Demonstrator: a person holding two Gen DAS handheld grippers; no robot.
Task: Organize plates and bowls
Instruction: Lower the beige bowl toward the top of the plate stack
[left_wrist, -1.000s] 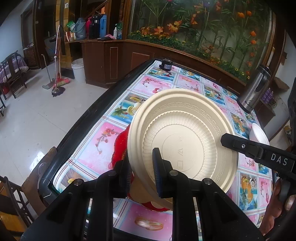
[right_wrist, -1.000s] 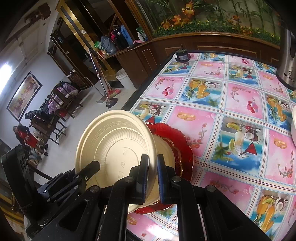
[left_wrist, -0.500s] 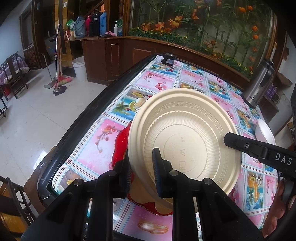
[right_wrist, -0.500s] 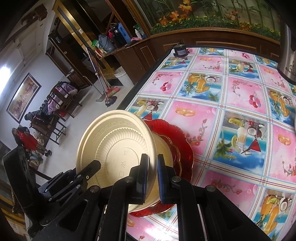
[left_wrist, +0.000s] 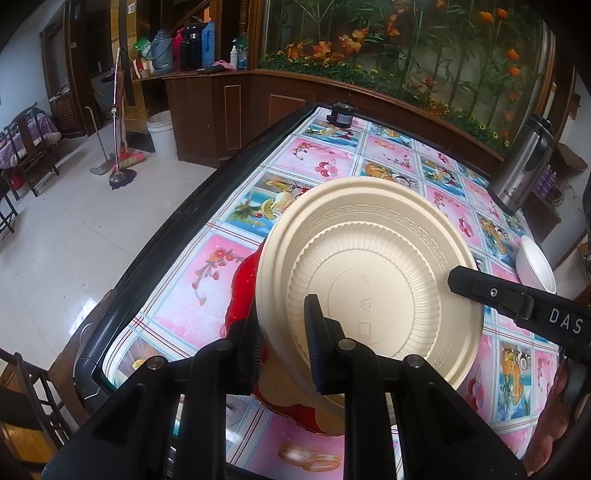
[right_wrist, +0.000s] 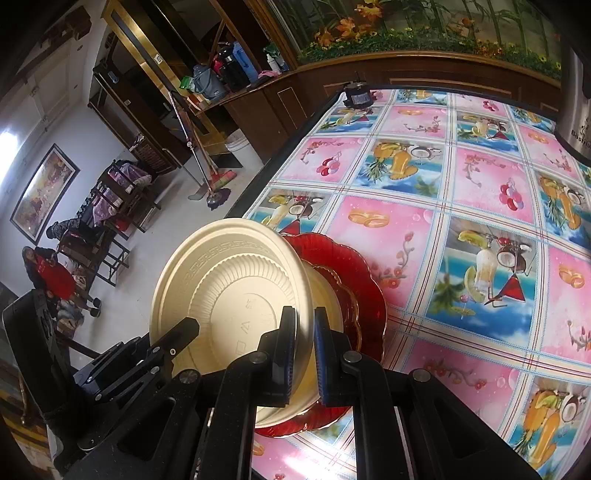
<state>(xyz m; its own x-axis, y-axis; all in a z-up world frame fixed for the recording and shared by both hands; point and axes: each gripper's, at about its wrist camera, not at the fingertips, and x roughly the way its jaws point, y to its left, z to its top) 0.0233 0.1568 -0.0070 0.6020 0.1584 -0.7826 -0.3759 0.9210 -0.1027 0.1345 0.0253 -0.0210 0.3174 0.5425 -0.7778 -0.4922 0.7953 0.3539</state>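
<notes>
Both-sided, left gripper (left_wrist: 282, 343) and right gripper (right_wrist: 304, 350) pinch the tilted cream plate (left_wrist: 369, 280) above the red plate (right_wrist: 354, 280)

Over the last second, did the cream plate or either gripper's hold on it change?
No visible change. Both the left gripper and the right gripper stay clamped on the cream plate, tilted bottom-out above the red plate. Only the camera viewpoint drifts slightly.

Setting: lived-in family home, dining area.
Table (left_wrist: 325, 162): covered in fruit-print oilcloth.
Beyond table's far edge: wooden cabinet (left_wrist: 221, 107) bearing thermos flasks (left_wrist: 192, 46); planter of artificial flowers (left_wrist: 406, 55).
Floor left of table: white tiles, broom (left_wrist: 120, 110), white bucket (left_wrist: 160, 133).
Far left of table: framed painting (right_wrist: 42, 194), wooden chairs (right_wrist: 122, 195).
</notes>
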